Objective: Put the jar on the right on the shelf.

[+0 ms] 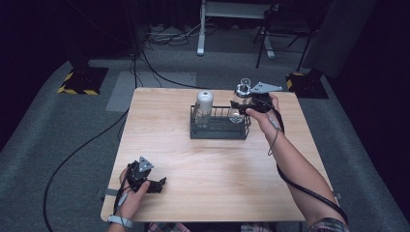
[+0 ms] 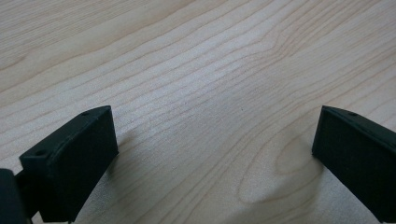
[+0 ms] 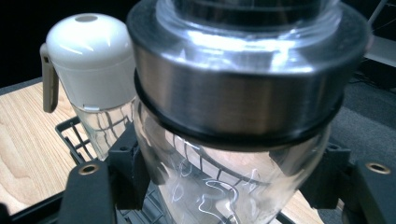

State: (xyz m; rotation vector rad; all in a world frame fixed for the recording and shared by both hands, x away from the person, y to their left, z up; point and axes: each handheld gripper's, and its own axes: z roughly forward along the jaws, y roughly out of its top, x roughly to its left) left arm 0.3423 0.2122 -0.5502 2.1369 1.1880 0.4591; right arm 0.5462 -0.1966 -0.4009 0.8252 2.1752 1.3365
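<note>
A clear glass bottle with a steel collar (image 1: 240, 99) (image 3: 243, 107) hangs over the right end of a dark wire rack (image 1: 220, 131), its base down among the rack's wires. My right gripper (image 1: 244, 107) (image 3: 233, 177) is shut on the bottle's glass body just below the collar. A second clear bottle with a white domed cap (image 1: 203, 107) (image 3: 88, 65) stands upright in the rack's left end. Near the table's front left, my left gripper (image 1: 157, 185) (image 2: 215, 154) rests low over bare wood, open, with nothing between its jaws.
The wooden table (image 1: 212, 164) stands on grey carpet. Cables trail from both grippers; one runs off the left edge across the floor (image 1: 72, 159). Beyond the table are a white desk leg (image 1: 201, 34), a chair base (image 1: 270, 43) and yellow-black striped stands (image 1: 80, 79).
</note>
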